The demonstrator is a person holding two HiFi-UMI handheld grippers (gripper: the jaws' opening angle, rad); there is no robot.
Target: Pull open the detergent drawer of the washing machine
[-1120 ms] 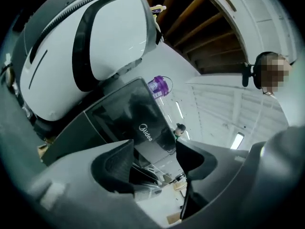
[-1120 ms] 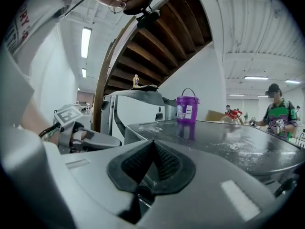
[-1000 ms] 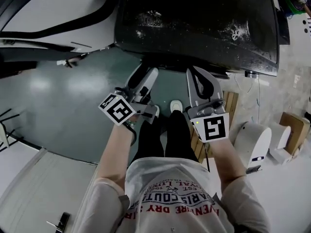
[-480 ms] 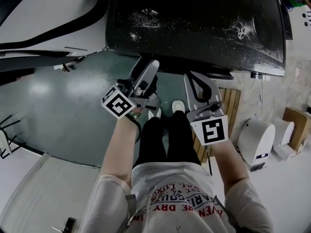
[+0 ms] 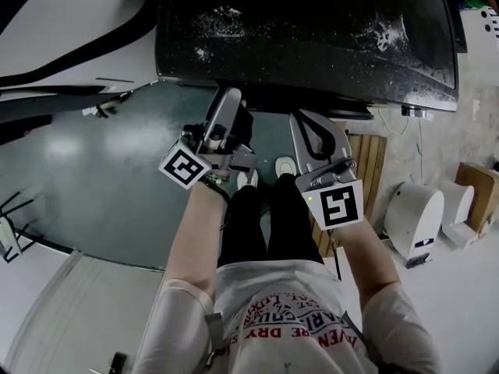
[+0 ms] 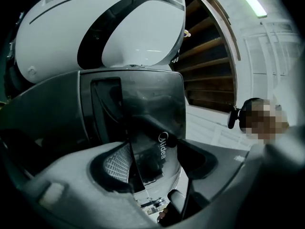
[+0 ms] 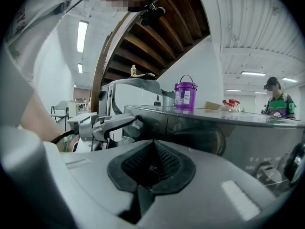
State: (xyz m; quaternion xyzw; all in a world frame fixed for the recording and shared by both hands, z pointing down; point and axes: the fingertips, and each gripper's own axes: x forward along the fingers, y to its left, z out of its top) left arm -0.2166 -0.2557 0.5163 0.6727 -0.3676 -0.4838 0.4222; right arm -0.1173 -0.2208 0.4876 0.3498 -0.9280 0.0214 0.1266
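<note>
The washing machine (image 5: 312,37) fills the top of the head view as a dark speckled top. My left gripper (image 5: 232,104) reaches under its front edge at the left corner. In the left gripper view the glossy dark drawer front (image 6: 152,128) with its logo stands between the wide-apart pads (image 6: 116,163). The jaws are closing and I see no pad pressing on it. The right gripper view shows that left gripper (image 7: 121,120) at the machine's corner (image 7: 143,113). My right gripper (image 5: 308,123) hangs just right of it, shut and empty, with its pads (image 7: 152,168) meeting.
A white rounded appliance (image 5: 70,29) stands left of the machine. A purple pail (image 7: 185,95) sits on the machine's top. On the floor at the right are wooden slats (image 5: 366,170), a white device (image 5: 409,220) and a cardboard box (image 5: 477,193). A person (image 7: 276,104) stands far off.
My left gripper has rolled and moved closer under the machine's front edge. The right gripper has barely shifted.
</note>
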